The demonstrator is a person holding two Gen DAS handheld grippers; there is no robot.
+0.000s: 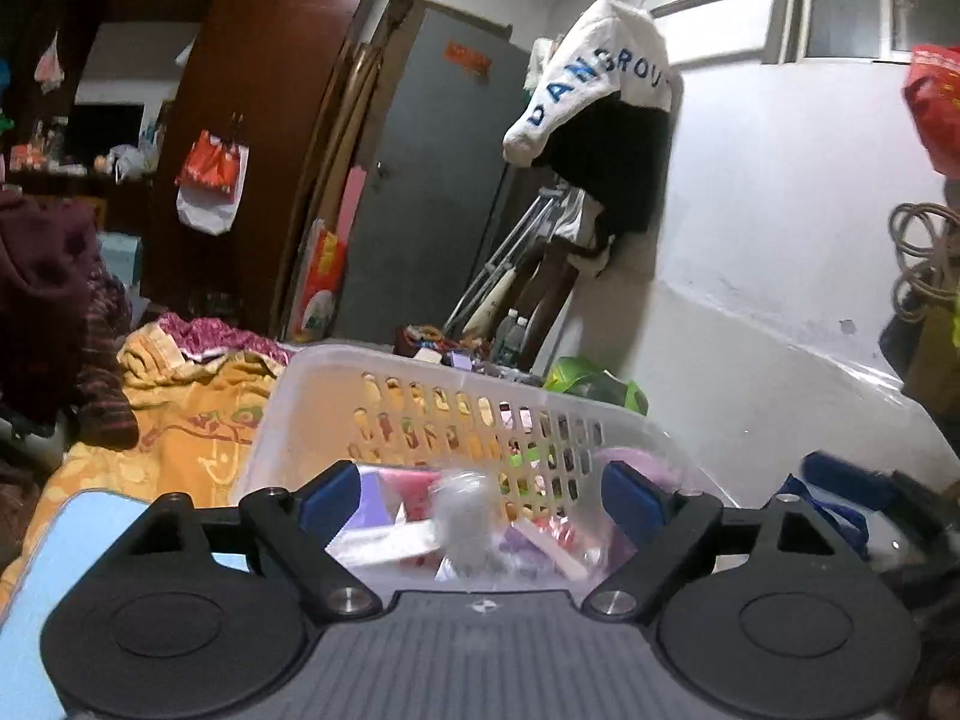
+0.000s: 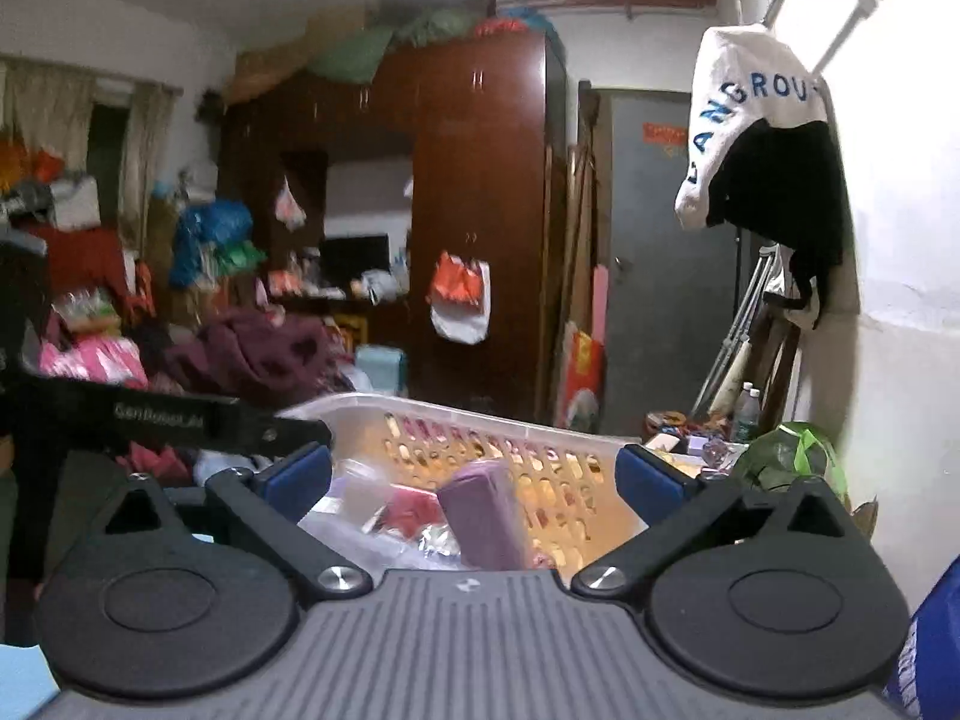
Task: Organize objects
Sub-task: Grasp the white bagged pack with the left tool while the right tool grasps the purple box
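A: Basket (image 1: pixel 420 372), white perforated plastic — where was it recorded?

B: It was recorded on the bed, just beside an orange blanket (image 1: pixel 180 414), directly ahead of both grippers.

A: Contents?

B: A purple block (image 2: pixel 489 510), a red packet (image 2: pixel 414 510) and a blurred clear item (image 1: pixel 465 525) were noted inside.

A: Gripper states?

B: The left gripper (image 1: pixel 480 495) was found spread wide, nothing held. The right gripper (image 2: pixel 474 477) was likewise found wide and empty.
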